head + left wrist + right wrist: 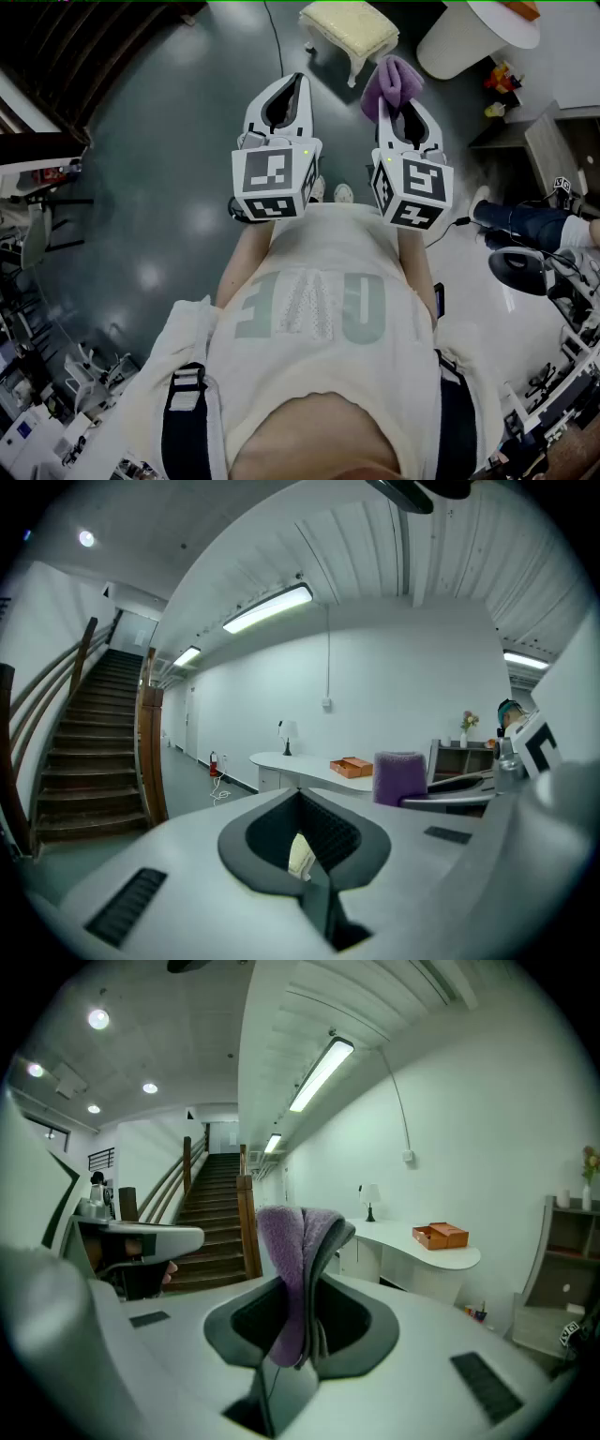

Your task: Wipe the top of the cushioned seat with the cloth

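Head view: cream cushioned seat on white curved legs (pixel 352 26) stands ahead, well apart from both tools.
Left gripper view: left tool (pixel 300 797) pressed together, empty.
Right gripper view: right tool (pixel 302 1246) pinching purple terry cloth (pixel 281 1260). Judgement: close in, lay cloth flat on seat.

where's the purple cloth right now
In the head view, the purple cloth is clamped in the right gripper, with the cushioned seat ahead, to its left.

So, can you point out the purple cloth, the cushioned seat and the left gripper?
purple cloth (pixel 394 80): head view, middle of the bunched fabric.
cushioned seat (pixel 352 26): head view, middle of its cream top.
left gripper (pixel 297 80): head view, between its claw tips.
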